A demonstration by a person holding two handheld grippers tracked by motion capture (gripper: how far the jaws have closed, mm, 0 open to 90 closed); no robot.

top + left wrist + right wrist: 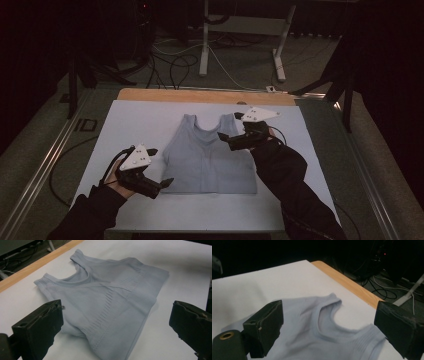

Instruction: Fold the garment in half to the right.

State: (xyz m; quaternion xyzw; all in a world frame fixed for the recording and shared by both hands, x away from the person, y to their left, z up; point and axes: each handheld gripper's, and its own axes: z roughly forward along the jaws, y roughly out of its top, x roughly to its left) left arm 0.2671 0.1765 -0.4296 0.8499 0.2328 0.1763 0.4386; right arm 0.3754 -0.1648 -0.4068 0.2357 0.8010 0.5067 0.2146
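Left gripper [159, 186], jaws spread and holding nothing, sits at the hem corner at 7 o'clock of the pale grey tank top [208, 155]; right gripper [231, 132], likewise released, hovers over the strap at 1 o'clock. The garment lies flat, neckline toward 12 o'clock, at the centre of the white worktop [140, 117]. Judged step: approach before grasping for a fold. The next move calls for each gripper to descend and pinch a single fabric edge.
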